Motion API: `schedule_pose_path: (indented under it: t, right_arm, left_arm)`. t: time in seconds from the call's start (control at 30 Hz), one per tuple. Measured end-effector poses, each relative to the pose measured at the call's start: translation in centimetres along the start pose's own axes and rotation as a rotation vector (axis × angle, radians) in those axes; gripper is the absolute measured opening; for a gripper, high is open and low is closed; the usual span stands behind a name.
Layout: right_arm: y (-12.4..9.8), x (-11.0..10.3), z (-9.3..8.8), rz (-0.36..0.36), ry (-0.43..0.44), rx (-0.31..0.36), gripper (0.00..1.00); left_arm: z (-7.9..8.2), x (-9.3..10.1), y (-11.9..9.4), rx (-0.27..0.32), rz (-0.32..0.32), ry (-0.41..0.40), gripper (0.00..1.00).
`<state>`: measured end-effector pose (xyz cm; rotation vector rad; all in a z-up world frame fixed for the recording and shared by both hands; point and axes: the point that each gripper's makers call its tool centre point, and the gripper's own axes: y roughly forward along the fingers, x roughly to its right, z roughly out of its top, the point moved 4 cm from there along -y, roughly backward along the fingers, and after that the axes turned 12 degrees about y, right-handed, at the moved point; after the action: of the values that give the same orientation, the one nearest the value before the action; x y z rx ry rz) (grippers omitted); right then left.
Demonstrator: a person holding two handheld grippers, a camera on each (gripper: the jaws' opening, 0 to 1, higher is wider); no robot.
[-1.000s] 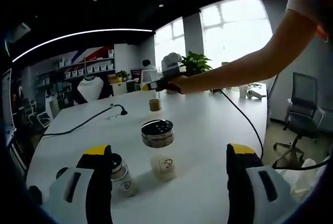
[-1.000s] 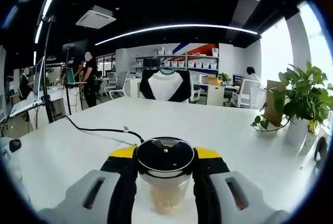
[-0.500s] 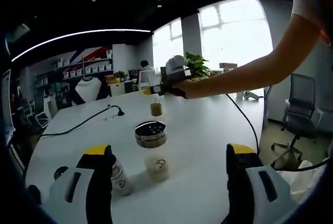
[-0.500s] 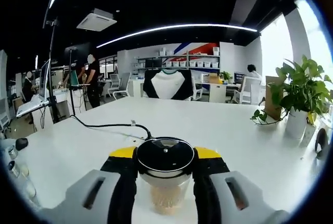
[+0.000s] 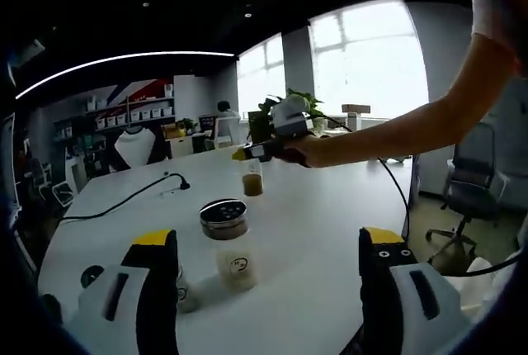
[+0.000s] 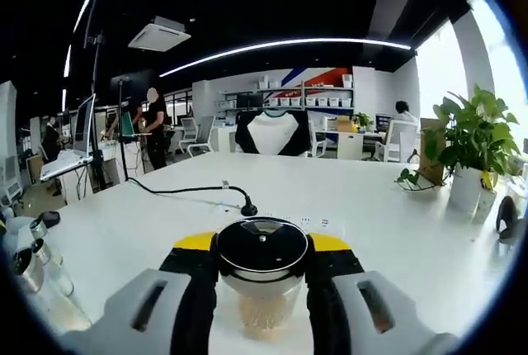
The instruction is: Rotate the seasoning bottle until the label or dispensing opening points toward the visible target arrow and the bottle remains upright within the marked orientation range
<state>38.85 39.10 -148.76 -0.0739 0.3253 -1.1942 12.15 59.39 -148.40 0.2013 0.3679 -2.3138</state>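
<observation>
In the right gripper view my right gripper (image 6: 261, 249) is shut on a seasoning bottle (image 6: 262, 257) with a black steel-rimmed lid and pale grains inside, held upright. The left gripper view shows that same gripper (image 5: 247, 154) across the white table (image 5: 330, 223), at the end of a person's arm (image 5: 396, 128), gripping the brown-filled bottle (image 5: 252, 183); I cannot tell if it touches the table. My left gripper (image 5: 268, 238) stands open and holds nothing. A second bottle (image 5: 235, 256) with a dark round lid stands just beyond it.
A small bottle (image 5: 185, 295) sits half hidden behind my left jaw. Several bottles (image 6: 37, 268) stand at the left edge. A black cable (image 6: 198, 191) crosses the table, ending in a plug (image 6: 247, 209). A potted plant (image 6: 466, 153) stands at the right. People stand far back left.
The right gripper view has swung, bringing the cable plug toward the middle and bottles in at the left. The left gripper view has pulled back and shifted. Both grips are unchanged.
</observation>
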Motion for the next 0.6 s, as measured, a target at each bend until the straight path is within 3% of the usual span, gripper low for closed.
schedule_pose_path:
  t: [0.6]
  right_arm:
    - [-4.8, -3.2, 0.0, 0.083, -0.081, 0.021, 0.38]
  left_arm:
    - [0.5, 1.6, -0.2, 0.011, -0.029, 0.009, 0.96]
